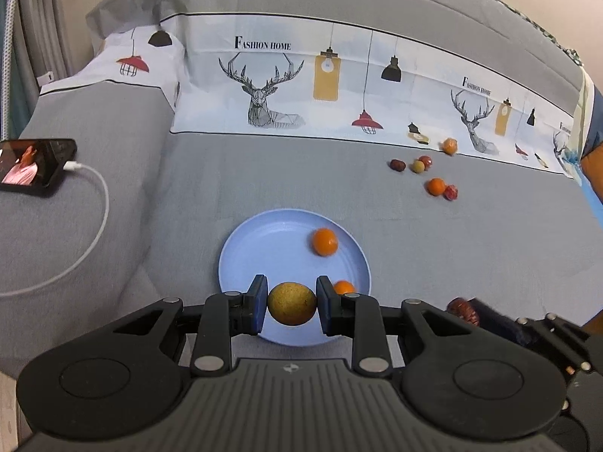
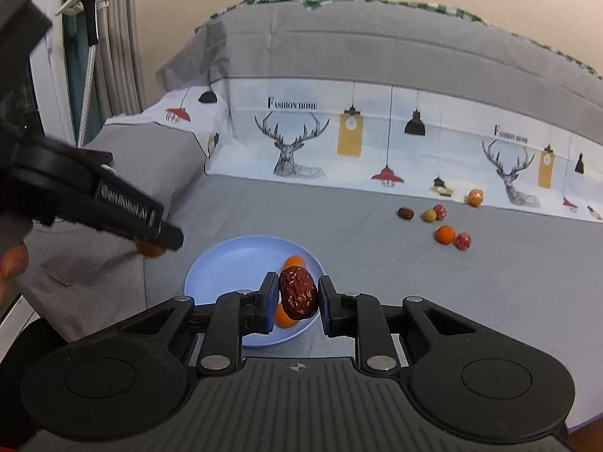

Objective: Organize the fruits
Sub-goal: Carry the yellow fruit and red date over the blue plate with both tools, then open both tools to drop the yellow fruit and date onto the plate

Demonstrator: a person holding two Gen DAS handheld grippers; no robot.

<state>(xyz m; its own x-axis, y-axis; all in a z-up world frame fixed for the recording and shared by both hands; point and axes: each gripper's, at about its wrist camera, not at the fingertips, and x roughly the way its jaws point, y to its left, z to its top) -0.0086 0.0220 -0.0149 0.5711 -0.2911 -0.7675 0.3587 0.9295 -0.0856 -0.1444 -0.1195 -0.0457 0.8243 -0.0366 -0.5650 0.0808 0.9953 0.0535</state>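
My left gripper (image 1: 292, 309) is shut on a round yellow-brown fruit (image 1: 292, 303), held over the near rim of a light blue plate (image 1: 264, 248). Two small oranges lie on that plate, one (image 1: 325, 241) at the far right and one (image 1: 343, 287) partly behind the right finger. My right gripper (image 2: 296, 297) is shut on a wrinkled red date (image 2: 297, 293) above the same plate (image 2: 226, 263), where two oranges (image 2: 294, 261) show behind the date. In the left wrist view the date (image 1: 462, 309) and the right gripper's tip appear at the right. The left gripper (image 2: 150, 243) crosses the right wrist view at left.
Loose fruit lies on the grey bedsheet at the far right: a dark date (image 1: 397, 165), a green-yellow fruit (image 1: 417, 166), an orange (image 1: 436, 186), a red fruit (image 1: 451, 192) and another orange (image 1: 449, 145). A phone (image 1: 34, 167) with a white cable (image 1: 94, 203) rests at the left.
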